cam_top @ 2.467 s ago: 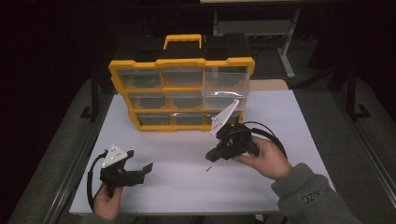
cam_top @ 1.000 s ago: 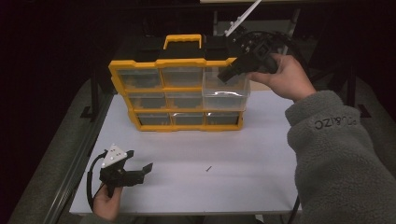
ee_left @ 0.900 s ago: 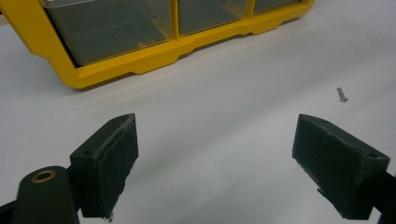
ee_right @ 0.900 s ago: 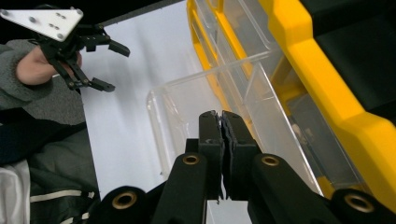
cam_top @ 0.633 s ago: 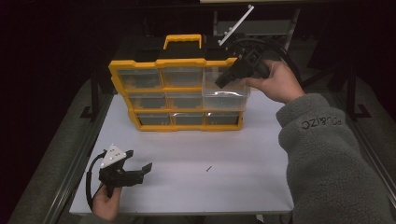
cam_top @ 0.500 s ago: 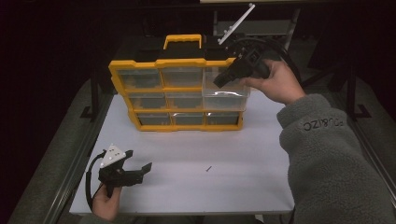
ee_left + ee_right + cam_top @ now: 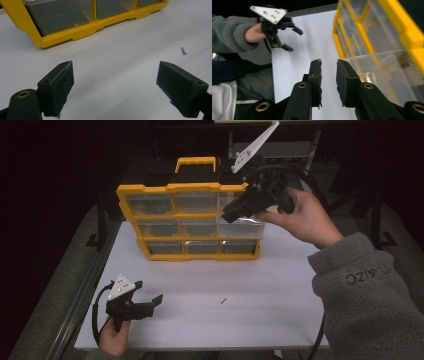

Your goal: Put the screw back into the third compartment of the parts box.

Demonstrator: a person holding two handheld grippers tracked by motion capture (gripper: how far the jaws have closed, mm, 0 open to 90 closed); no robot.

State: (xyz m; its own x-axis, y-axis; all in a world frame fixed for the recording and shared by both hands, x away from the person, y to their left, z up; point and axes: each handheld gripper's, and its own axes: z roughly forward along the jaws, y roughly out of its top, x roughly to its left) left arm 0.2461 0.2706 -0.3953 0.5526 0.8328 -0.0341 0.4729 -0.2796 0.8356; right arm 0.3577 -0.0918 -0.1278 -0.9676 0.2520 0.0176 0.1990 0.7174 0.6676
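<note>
A: Where is the screw [image 7: 224, 300]?
B: On the white table [image 7: 280, 285], right of the left gripper [image 7: 145, 301], jaws wide.
A: The right gripper [image 7: 231, 214]?
B: Raised at the yellow organizer [image 7: 190, 220], jaws nearly closed, empty.

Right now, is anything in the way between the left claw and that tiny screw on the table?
Nothing visible is. The left gripper sits open, and only bare white table lies between it and the screw. The yellow organizer stands farther back, out of that path.

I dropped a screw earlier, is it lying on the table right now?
Yes, the screw lies loose on the white table, apart from both grippers.
</note>
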